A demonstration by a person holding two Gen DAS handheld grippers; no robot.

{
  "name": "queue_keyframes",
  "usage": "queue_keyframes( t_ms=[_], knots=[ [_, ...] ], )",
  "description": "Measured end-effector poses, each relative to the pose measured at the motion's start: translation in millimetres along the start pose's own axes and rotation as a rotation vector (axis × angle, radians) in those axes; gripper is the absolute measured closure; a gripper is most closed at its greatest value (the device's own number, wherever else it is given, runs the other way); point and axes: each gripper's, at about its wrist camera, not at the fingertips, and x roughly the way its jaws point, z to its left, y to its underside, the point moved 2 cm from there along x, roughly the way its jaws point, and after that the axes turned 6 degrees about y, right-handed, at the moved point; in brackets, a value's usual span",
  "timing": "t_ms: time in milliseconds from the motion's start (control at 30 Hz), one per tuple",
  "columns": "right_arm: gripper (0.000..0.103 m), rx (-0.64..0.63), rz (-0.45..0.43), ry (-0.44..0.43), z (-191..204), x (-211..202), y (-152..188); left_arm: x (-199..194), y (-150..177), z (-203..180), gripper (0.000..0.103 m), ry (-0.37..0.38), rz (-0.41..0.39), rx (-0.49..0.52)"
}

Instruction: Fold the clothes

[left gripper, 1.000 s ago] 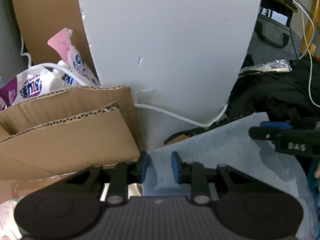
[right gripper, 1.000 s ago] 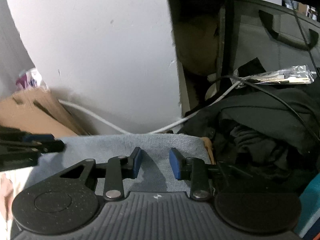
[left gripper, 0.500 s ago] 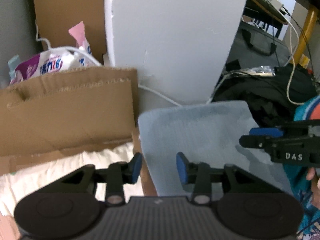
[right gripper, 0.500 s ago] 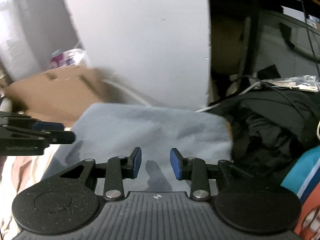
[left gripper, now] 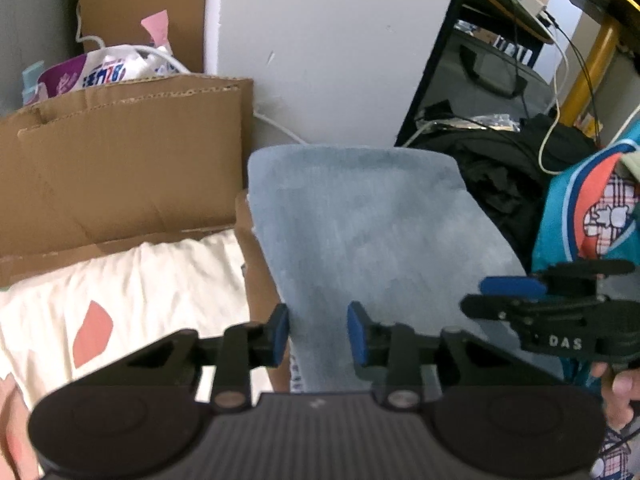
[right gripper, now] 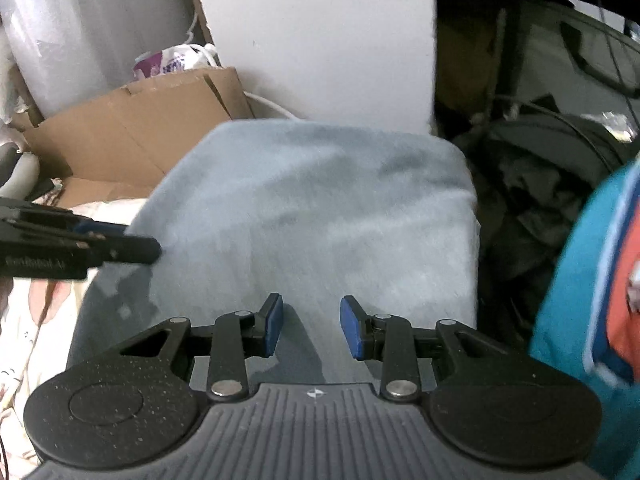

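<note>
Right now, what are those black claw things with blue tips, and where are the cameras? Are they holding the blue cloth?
Those claws are two-finger grippers. A person holds one in each hand. A camera sits on each, looking along its fingers. One picture looks out from the left gripper, the other from the right gripper, and each also glimpses the other from the side. Under both lies a folded blue-grey cloth. Around it are a cardboard box, a cream cloth with pink patches, black clothes and a teal garment. Nothing is held: both grippers are open above the cloth, pads not pinching it. The left one's jaws have just been closing a little, with only cloth showing in the gap.
</note>
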Motion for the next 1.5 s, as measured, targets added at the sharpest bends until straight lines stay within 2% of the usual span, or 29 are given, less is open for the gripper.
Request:
queue_keyframes(
  t_ms=[200,433,633,767,833,900,967,1033,1100,1333,1500],
  knots=[
    [0.064,0.004,-0.003,0.022,-10,-12,20,-7,14,-6,0.071,-0.002,0.003,0.023],
    [0.064,0.026,-0.027,0.053,-14,-28,41,-18,33,-12,0.071,0.013,0.003,-0.017],
    [0.064,0.046,-0.034,0.075,-18,-45,64,-28,52,-12,0.073,0.046,0.042,-0.038],
    [0.063,0.154,-0.082,0.083,-26,-61,75,-38,64,-7,0.075,0.062,0.049,-0.083],
    [0.055,0.235,-0.132,0.073,-29,-70,83,-44,66,-7,0.074,0.050,0.032,-0.088],
    [0.048,0.292,-0.177,0.060,-29,-76,93,-49,66,-8,0.067,0.037,0.014,-0.085],
    [0.040,0.332,-0.212,0.052,-27,-80,101,-54,65,-8,0.056,0.032,-0.003,-0.071],
    [0.030,0.381,-0.240,0.053,-26,-83,109,-55,61,-7,0.051,0.029,-0.014,-0.065],
    [0.025,0.436,-0.257,0.053,-25,-83,115,-55,56,-4,0.046,0.018,-0.021,-0.067],
    [0.024,0.706,-0.269,-0.027,-34,-67,129,-44,46,-7,0.033,0.039,-0.031,-0.092],
    [0.025,0.854,-0.294,-0.050,-40,-62,136,-26,49,-5,0.038,0.048,0.002,-0.150]
  ],
)
